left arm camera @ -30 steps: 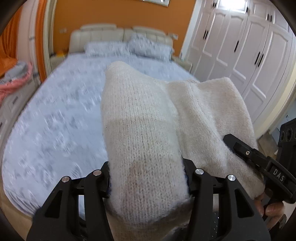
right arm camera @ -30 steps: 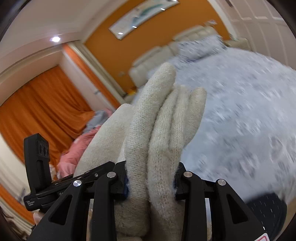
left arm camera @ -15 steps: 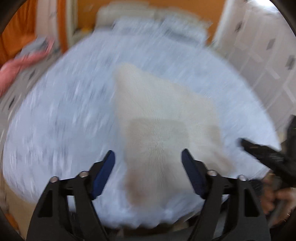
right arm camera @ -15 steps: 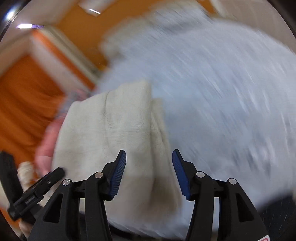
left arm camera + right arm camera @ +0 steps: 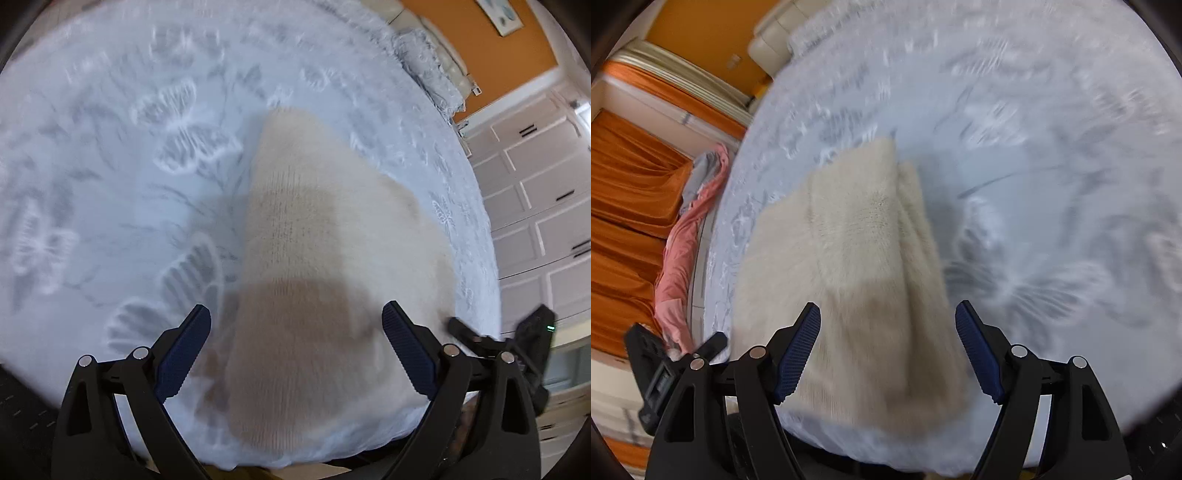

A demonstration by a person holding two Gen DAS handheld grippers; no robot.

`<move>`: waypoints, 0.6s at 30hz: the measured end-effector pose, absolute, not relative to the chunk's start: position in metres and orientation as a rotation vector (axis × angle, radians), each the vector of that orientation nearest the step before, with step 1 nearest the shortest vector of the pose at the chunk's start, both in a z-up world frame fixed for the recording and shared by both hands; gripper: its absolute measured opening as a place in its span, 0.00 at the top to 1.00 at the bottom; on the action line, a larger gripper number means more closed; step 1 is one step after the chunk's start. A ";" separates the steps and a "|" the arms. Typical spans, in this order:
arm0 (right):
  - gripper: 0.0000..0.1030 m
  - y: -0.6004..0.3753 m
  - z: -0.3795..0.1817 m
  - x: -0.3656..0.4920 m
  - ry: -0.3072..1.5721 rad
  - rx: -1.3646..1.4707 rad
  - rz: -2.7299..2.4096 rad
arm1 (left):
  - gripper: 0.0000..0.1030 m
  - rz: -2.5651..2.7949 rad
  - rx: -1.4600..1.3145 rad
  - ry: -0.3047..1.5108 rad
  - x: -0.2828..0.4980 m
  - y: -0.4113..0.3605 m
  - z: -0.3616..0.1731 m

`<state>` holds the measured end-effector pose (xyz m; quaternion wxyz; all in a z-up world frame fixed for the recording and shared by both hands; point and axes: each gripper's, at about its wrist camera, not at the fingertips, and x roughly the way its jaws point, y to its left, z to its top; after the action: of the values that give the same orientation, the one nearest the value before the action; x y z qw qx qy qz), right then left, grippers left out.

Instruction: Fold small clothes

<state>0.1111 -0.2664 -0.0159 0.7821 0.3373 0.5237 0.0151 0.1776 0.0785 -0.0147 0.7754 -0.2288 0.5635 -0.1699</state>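
A cream knitted garment (image 5: 314,258) lies folded on the pale blue bed (image 5: 110,166), near its front edge. It also shows in the right wrist view (image 5: 857,266). My left gripper (image 5: 295,339) is open and hovers just above the garment's left end. My right gripper (image 5: 888,339) is open above the garment's right end. Neither holds anything. The right gripper shows at the right edge of the left wrist view (image 5: 517,343), and the left gripper at the lower left of the right wrist view (image 5: 665,365).
Pillows (image 5: 432,66) lie at the head of the bed by the orange wall. White wardrobe doors (image 5: 546,199) stand to the right. A pink garment (image 5: 687,254) hangs beside the bed near orange curtains (image 5: 624,192).
Both grippers let go of the knitted garment and opened wide. The garment went from held up in the air to lying on the bed. Both cameras tilted downward.
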 end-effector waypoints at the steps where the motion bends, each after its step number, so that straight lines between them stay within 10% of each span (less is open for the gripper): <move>1: 0.34 -0.263 -0.023 0.120 1.160 0.736 0.043 | 0.29 -0.390 -0.517 1.233 0.182 0.076 -0.020; 6: 0.71 -0.239 0.003 0.132 1.111 0.597 0.099 | 0.58 -0.474 -0.442 1.118 0.181 0.056 0.025; 12: 0.70 -0.258 0.085 0.095 0.853 0.554 0.128 | 0.55 -0.558 -0.372 0.983 0.175 0.037 0.068; 18: 0.68 -0.296 -0.011 0.103 1.125 0.609 -0.080 | 0.53 -0.393 -0.224 1.104 0.163 0.030 0.008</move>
<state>0.1035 -0.2957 -0.0112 0.8016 0.2841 0.5247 -0.0372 0.1634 0.0296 0.0078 0.8272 -0.1057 0.5200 -0.1850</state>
